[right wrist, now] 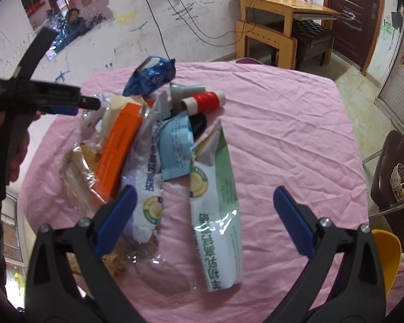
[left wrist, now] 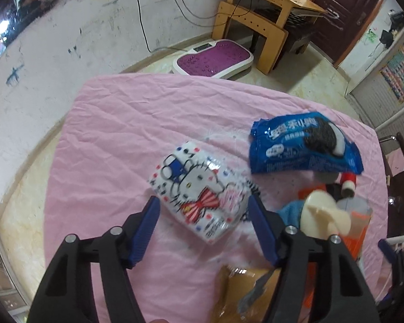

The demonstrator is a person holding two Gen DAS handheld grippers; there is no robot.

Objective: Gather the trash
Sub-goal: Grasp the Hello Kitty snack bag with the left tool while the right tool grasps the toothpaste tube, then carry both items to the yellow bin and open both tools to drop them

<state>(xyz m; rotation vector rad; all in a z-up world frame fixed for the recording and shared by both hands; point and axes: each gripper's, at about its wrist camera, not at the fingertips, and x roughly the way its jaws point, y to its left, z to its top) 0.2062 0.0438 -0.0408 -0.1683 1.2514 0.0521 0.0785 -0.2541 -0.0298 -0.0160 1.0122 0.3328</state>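
Jaws on your left gripper point(left wrist: 203, 207) stand part-open, straddling the cartoon-cat wrapper point(left wrist: 199, 188): both blue pads point(left wrist: 145, 228) sit at its edges, and whether they press on it yet you cannot tell from here. Your right gripper point(right wrist: 204, 204) is spread wide over the green-and-white pouch point(right wrist: 218, 215), nothing between its pads but pouch and cloth, no contact.

By the look of it, you're at the very start. Everything is out on the pink cloth point(left wrist: 107, 134) and nothing is lifted. No bin or bag shows in either view, so where all this goes is unknown.

Left to collect: the cat wrapper, lying a little apart from the heap, and just beyond it the blue cookie packet point(left wrist: 304, 145). Then the pile itself: the orange box point(right wrist: 121, 145), a pale blue sachet point(right wrist: 175, 148) on top of the pouches, a purple-and-white pouch point(right wrist: 148, 183) beside the green one, and crinkled clear film with crumbs point(right wrist: 115, 263) at the near edge.

Mind what's mixed in. A spool of red thread point(right wrist: 204, 99), a grey plastic piece point(right wrist: 185, 91) and a cream-coloured pump top point(left wrist: 320, 212) sit in the heap; they may not be trash. The pouches overlap, so pulling one will likely drag its neighbours.

Around you: a wooden desk point(right wrist: 282, 8) and dark stool against the scribbled wall, and a yellow scoop point(right wrist: 387, 255) at your right.
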